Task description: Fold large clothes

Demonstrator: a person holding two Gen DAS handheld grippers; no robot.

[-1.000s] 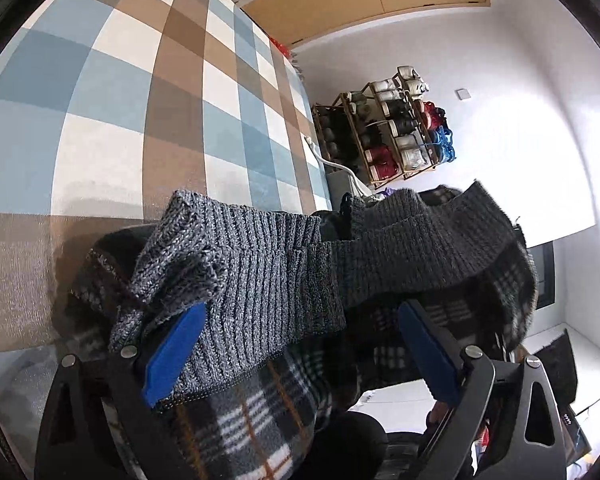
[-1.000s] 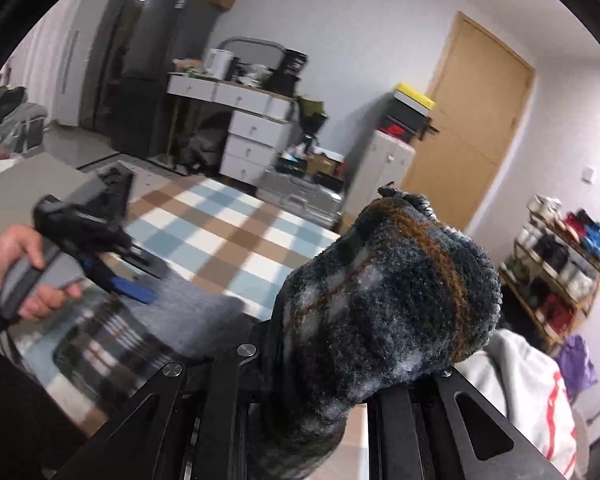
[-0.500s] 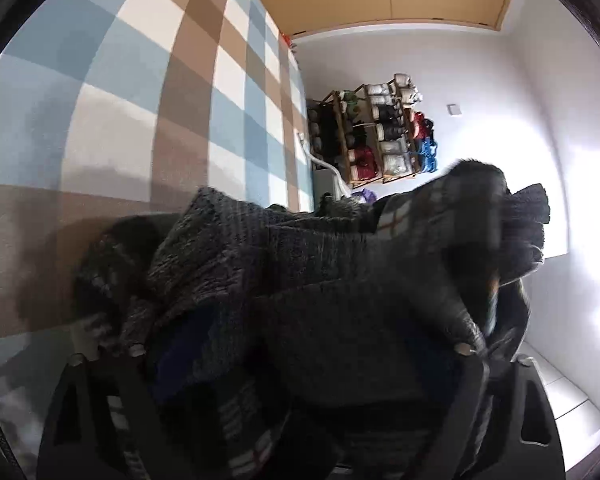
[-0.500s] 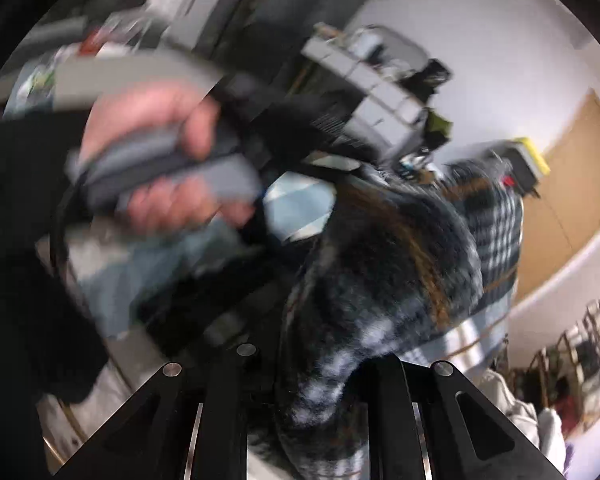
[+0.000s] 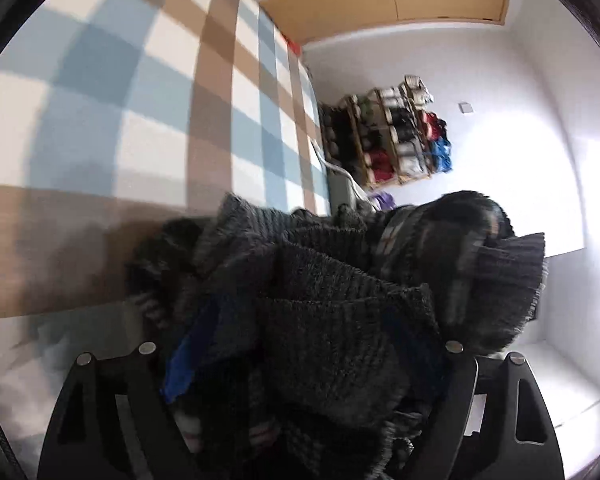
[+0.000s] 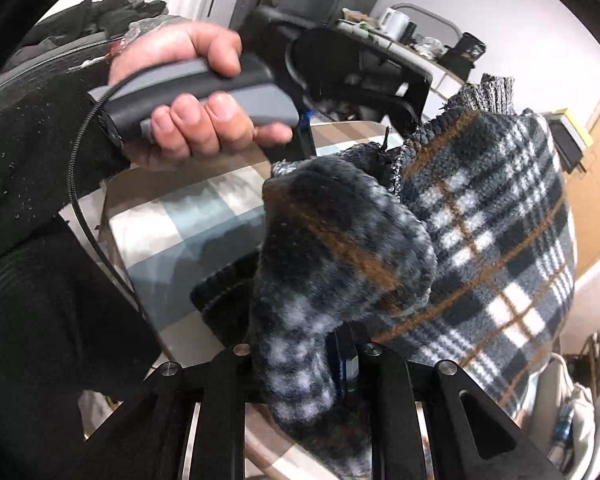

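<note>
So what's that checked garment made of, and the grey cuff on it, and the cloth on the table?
The checked garment looks like soft fleece: a fuzzy, matte nap blurs its dark, white and brown lines. The grey cuff appears to be ribbed knit, with raised parallel ridges, perhaps wool or acrylic. The tablecloth seems a flat, smooth woven fabric in blue, tan and white squares; blur hides its weave.

left claw [image 5: 300, 364]: jaws spread wide | right claw [image 6: 300, 360]: jaws narrow, opening | left hand [image 6: 188, 96]: gripping handle

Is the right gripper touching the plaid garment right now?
Touching. The right wrist view shows the plaid garment bunched between the jaws of the right gripper, fabric pressed against both and spilling over the top.
</note>
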